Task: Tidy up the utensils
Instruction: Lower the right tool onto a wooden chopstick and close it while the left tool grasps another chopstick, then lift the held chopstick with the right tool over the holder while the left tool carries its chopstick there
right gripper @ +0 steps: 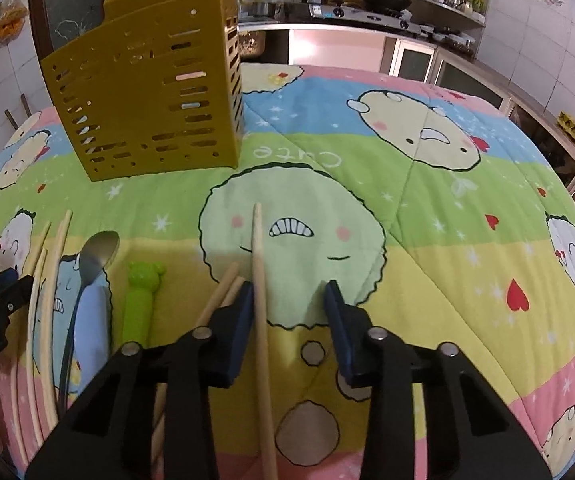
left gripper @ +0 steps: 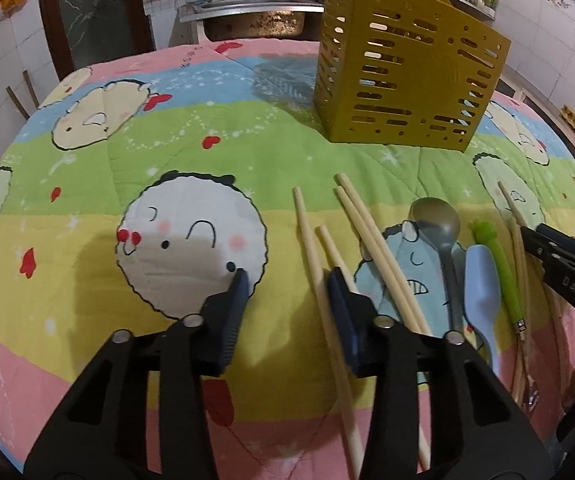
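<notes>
The yellow utensil holder (left gripper: pixel 403 68) stands upright on a quilt (left gripper: pixel 167 168) with cartoon faces in coloured stripes, and all utensils lie flat on the quilt, in front of this holder and apart from it.

The left gripper (left gripper: pixel 285 286) is in front of the holder and toward its left side. Its jaws are partly apart. One pale chopstick (left gripper: pixel 315 264) runs between them, close to the right-hand pad, but I cannot tell if that pad touches it; the other pad is clearly away from it. A shorter chopstick (left gripper: pixel 333 252) passes under the right-hand pad. A pair of chopsticks (left gripper: pixel 371 248) lies just beside it, straight in front of the holder.

Further to the holder's right side lie a metal spoon (left gripper: pixel 437 224), a light blue spoon (left gripper: pixel 481 280) and a green animal-topped utensil (left gripper: pixel 499 268), side by side.

The right gripper (right gripper: pixel 289 288) is in front of the holder, beyond its right side. Its jaws are also partly apart, with a single chopstick (right gripper: pixel 258 264) between them, next to the left-hand pad. Two more chopstick ends (right gripper: pixel 223 292) lie beside that pad.
</notes>
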`<state>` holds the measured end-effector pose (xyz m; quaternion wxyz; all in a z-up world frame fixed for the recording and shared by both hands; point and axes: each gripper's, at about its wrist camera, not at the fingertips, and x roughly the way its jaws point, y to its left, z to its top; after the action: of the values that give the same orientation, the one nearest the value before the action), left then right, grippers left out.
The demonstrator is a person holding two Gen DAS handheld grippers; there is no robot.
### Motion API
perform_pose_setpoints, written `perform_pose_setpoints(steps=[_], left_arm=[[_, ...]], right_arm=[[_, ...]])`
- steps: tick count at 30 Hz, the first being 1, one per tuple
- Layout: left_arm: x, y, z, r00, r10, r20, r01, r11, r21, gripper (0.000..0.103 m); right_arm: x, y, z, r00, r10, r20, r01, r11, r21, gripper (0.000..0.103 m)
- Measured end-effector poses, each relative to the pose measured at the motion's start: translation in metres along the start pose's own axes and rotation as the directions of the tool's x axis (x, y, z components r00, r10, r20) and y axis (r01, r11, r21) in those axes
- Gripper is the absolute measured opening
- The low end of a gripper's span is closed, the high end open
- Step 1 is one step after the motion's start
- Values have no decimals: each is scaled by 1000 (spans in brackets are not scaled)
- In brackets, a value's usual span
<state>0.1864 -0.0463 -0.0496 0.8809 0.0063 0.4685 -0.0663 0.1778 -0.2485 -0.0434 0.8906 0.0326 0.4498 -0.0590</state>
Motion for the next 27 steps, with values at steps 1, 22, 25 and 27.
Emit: perform_pose_setpoints(steps=[1, 22, 25, 27], left_arm=[[1, 1, 1, 1000, -5, -6, 5, 1000, -5, 36], [6, -10, 6, 1000, -3, 8, 3, 1000, 13, 8], [5, -10, 5, 1000, -6, 13, 6, 1000, 13, 7], [4, -9, 6, 1000, -12, 14, 11, 1000, 8, 5]], right_arm=[[1, 1, 2, 1000, -1, -6, 1, 1000, -3, 32], [6, 8, 8, 1000, 11, 8, -11, 1000, 29, 6], [2, 3, 6, 1000, 25, 19, -26, 998, 56, 6], [-2, 1, 5, 999, 28, 29, -30, 997, 68, 6]])
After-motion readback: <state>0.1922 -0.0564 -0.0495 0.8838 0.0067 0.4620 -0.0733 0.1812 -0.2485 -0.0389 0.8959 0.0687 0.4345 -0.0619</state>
